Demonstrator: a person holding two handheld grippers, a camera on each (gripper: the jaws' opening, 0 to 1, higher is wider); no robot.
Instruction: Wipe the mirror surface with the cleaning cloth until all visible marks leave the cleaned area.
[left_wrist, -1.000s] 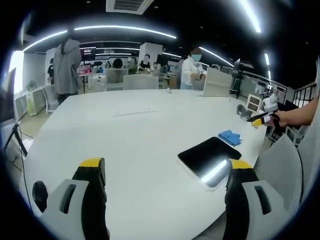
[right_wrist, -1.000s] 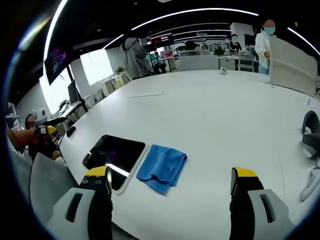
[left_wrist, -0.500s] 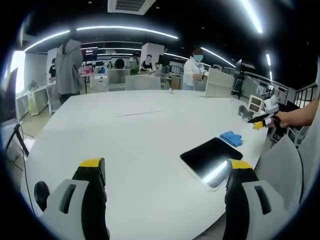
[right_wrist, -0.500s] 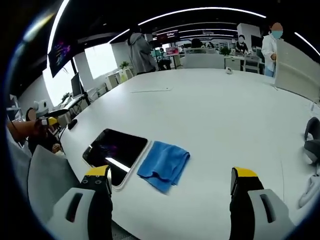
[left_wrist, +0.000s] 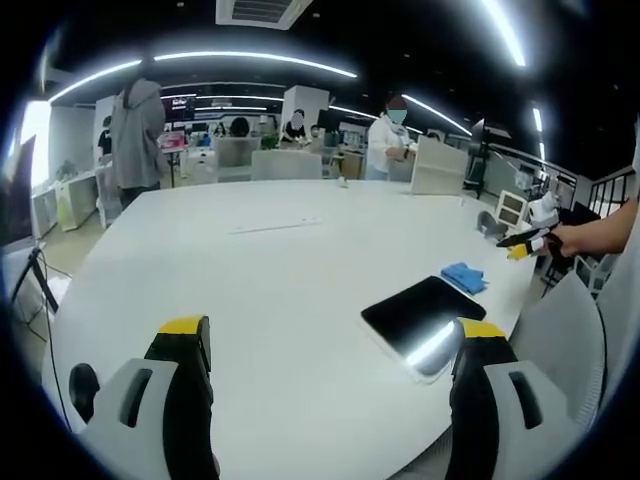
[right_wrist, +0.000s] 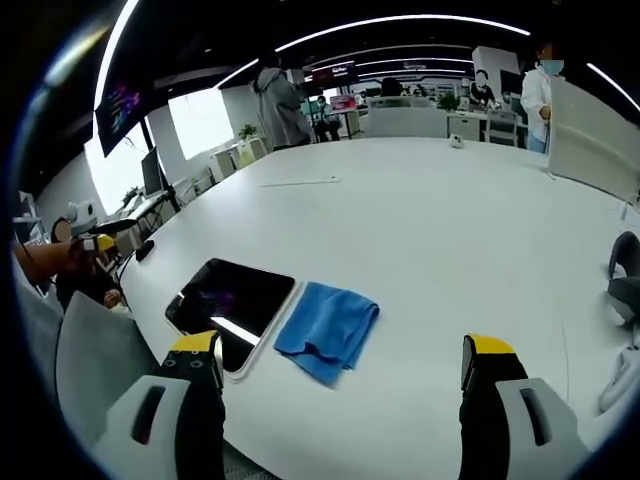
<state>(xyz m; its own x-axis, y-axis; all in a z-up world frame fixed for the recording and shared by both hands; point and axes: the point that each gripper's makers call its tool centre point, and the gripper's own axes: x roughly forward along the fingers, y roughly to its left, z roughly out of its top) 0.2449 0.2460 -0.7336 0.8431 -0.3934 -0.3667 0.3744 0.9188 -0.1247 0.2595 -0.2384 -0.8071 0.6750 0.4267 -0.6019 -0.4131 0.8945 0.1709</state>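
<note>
- The mirror (right_wrist: 232, 301) lies flat near the table's (right_wrist: 440, 220) edge, its dark face reflecting a ceiling light; I cannot make out any marks on it from here.
- The cleaning cloth (right_wrist: 328, 329) is a crumpled blue heap just beside the mirror's long side, perhaps touching its rim, untouched by either of my tools.
- My right gripper (right_wrist: 343, 372) hovers above the table with jaws spread wide and empty, the cloth sitting between and ahead of them.
- My left gripper (left_wrist: 333, 342) is likewise released and holds nothing; it looks at the mirror (left_wrist: 424, 313) and the cloth (left_wrist: 463, 276) from the other side.
- I judge wiping has not begun: the step in hand is picking up the cloth.
- Next I should lower the right jaws over the cloth, pinch a thick fold, then carry it onto the glass.
</note>
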